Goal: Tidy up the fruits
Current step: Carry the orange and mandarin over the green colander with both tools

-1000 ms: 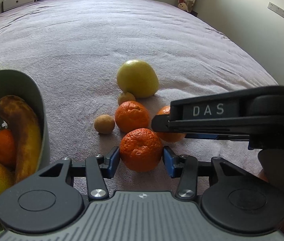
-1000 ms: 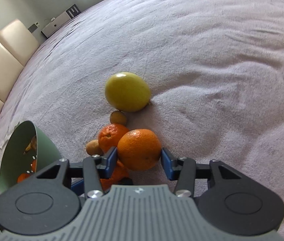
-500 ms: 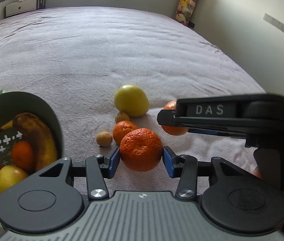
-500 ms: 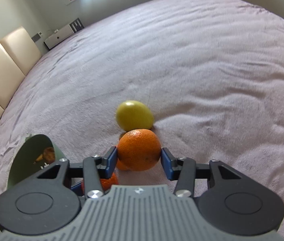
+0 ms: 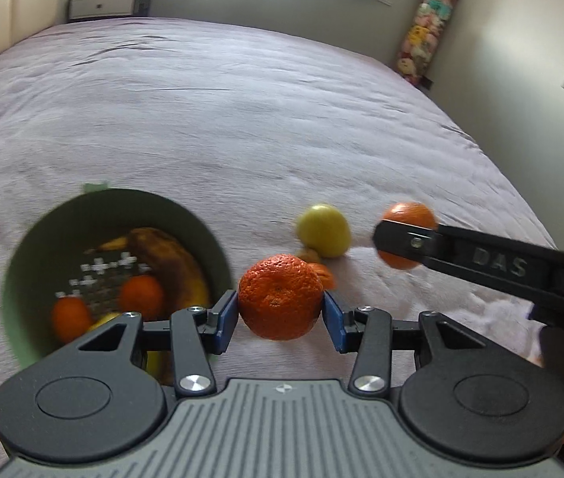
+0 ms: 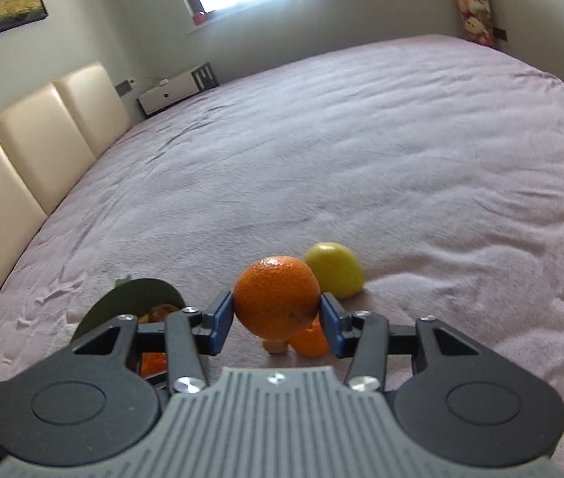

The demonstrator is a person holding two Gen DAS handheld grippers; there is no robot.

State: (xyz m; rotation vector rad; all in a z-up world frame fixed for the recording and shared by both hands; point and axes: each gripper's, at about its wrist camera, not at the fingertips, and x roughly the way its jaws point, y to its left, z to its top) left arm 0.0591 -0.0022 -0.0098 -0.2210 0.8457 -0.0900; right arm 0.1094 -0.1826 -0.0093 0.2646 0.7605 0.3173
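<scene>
Left gripper [image 5: 280, 316] pinches a bumpy tangerine [image 5: 280, 296] between its blue pads, bottom centre of the left wrist view, held clear of the bedspread [image 5: 242, 111]. Right gripper [image 6: 278, 318] pinches a smoother orange [image 6: 276, 302] the same way, bottom centre of its own view; from the left camera it enters at mid right, side-on, with that orange [image 5: 407, 235] showing past a black finger. Green bowl [image 5: 15, 279] sits lower left in the left view, holding a browned banana [image 5: 170, 259], two small oranges and a yellowish fruit at the near edge. Yellow-green apple [image 5: 323, 231] lies on the bedspread right of centre, with two small fruits just beside it, partly hidden behind the tangerine. In the right view the bowl [image 6: 138, 296] peeks out at lower left behind the gripper linkage, apple [image 6: 335, 275] just behind the held orange. Left view is motion-blurred.
</scene>
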